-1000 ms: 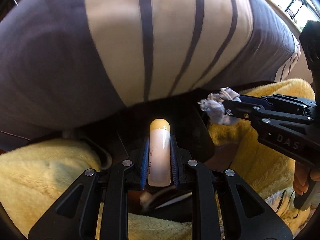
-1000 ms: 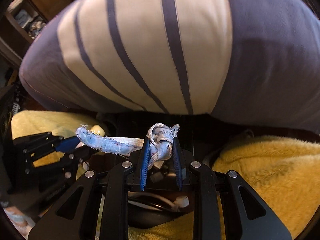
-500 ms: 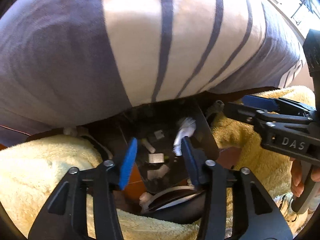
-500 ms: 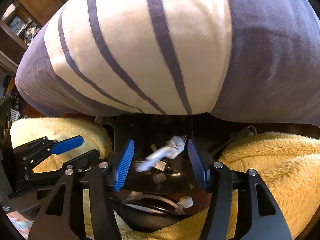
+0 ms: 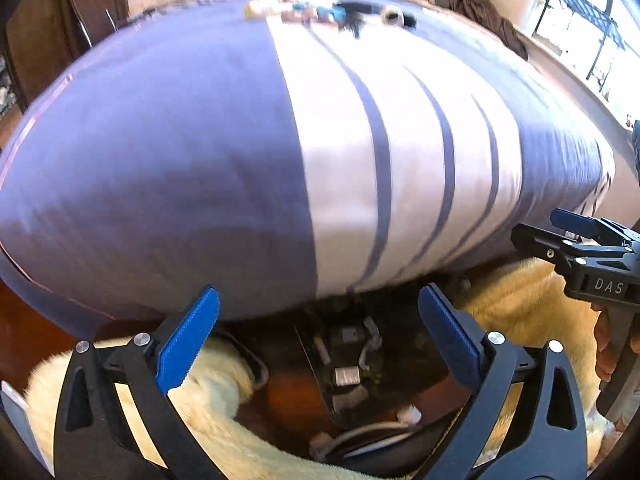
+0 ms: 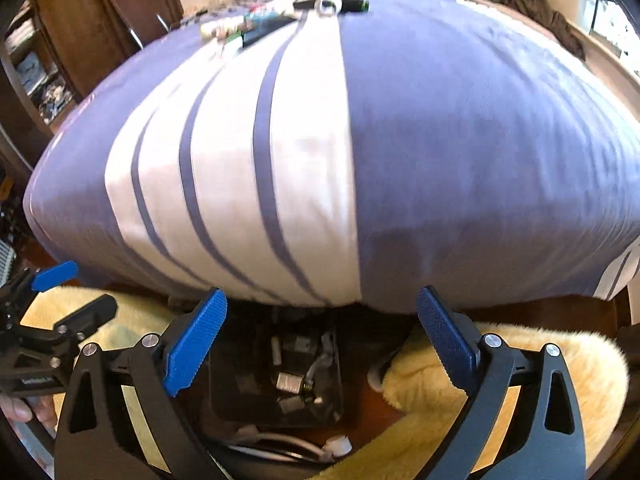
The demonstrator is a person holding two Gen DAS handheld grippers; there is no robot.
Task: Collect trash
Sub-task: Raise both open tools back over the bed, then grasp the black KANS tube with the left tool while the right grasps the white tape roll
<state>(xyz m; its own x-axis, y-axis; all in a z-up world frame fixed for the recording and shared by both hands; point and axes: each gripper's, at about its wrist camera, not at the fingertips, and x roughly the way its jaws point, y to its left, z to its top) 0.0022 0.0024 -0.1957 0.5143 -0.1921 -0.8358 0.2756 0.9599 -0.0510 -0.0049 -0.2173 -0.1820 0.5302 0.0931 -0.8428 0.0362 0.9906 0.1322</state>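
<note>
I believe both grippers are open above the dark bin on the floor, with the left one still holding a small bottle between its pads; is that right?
Not quite. The left gripper holds nothing: the left wrist view shows its blue pads spread apart, jaws opening, with only the dark bin of scraps visible between them. The right gripper is likewise empty above that bin, its jaws opening.

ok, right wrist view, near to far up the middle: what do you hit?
Open right gripper, jaws opening and nothing between them → black bin with scraps in it → striped bed cover → small clutter at its far edge.
</note>
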